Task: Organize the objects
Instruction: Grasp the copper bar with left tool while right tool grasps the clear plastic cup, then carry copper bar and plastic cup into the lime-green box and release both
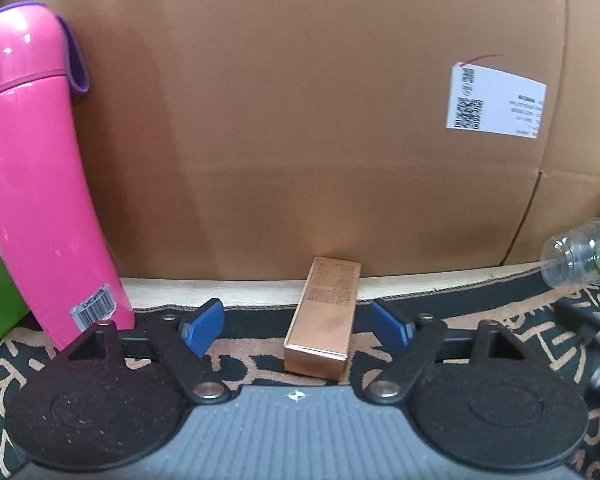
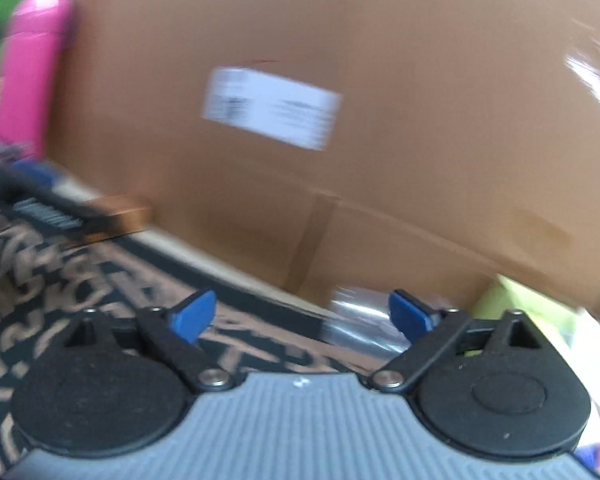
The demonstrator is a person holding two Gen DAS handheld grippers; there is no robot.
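You are holding the left hand-held gripper (image 1: 298, 326) released, its blue pads either side of the copper box (image 1: 322, 322) without touching it; the box is lying on the patterned mat (image 1: 244, 364), far end near the cardboard carton (image 1: 300, 120). Your right hand-held gripper (image 2: 302, 316) is gaping wide, nothing grasped, beside a clear plastic cup (image 2: 360, 324).

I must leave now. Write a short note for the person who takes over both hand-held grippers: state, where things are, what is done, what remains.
Left hand-held gripper: open, empty, the copper box lying between its fingers, untouched.
Right hand-held gripper: open, empty, near the clear plastic cup lying by the cardboard box; view blurred.
Pink bottle stands at the left.
Done: nothing visibly sorted.
Left: grasp box and cup, place them.
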